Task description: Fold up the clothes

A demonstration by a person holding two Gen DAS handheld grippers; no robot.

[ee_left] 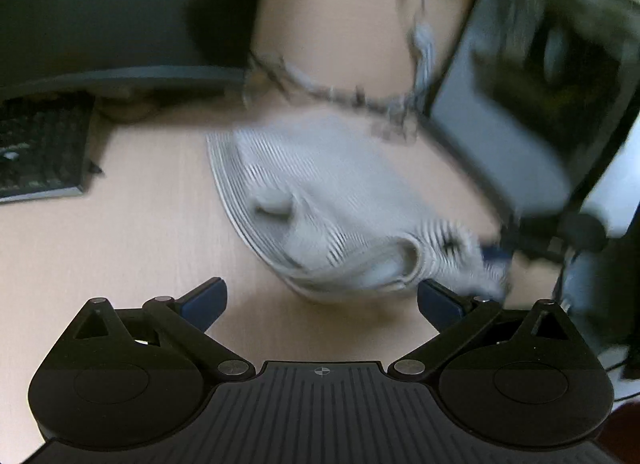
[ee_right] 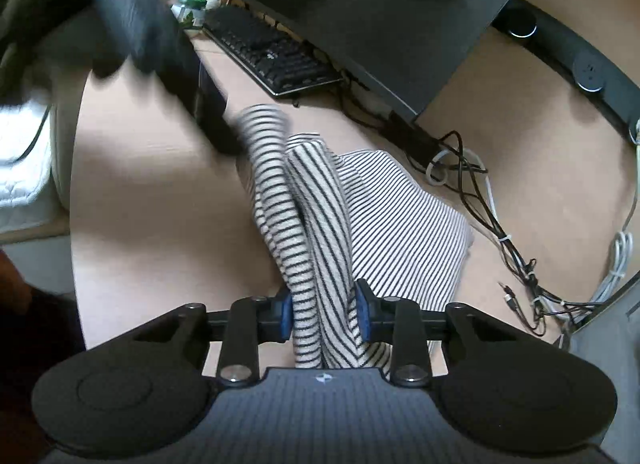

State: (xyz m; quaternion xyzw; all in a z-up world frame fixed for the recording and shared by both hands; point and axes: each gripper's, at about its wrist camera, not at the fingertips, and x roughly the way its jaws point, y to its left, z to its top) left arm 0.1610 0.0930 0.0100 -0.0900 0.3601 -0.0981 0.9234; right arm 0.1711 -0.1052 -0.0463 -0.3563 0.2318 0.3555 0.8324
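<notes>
A black-and-white striped garment [ee_right: 400,223] lies bunched on the light wooden desk [ee_right: 140,203]. My right gripper [ee_right: 324,314] is shut on a rolled fold of it, with striped cloth pressed between both blue pads. From there a sleeve-like strip runs up to the blurred left gripper [ee_right: 220,135]. In the left wrist view the garment [ee_left: 320,191] is blurred. My left gripper [ee_left: 322,300] stands wide open just short of its near edge, nothing pressed between the pads. The right gripper [ee_left: 496,255] shows as a blurred mass at the garment's right end.
A black keyboard [ee_right: 272,51] and a large dark monitor [ee_right: 380,3] stand behind the garment. Tangled cables [ee_right: 480,203] lie on the desk to its right. Small items [ee_right: 188,3] crowd the far left corner. The keyboard [ee_left: 36,147] also shows at left.
</notes>
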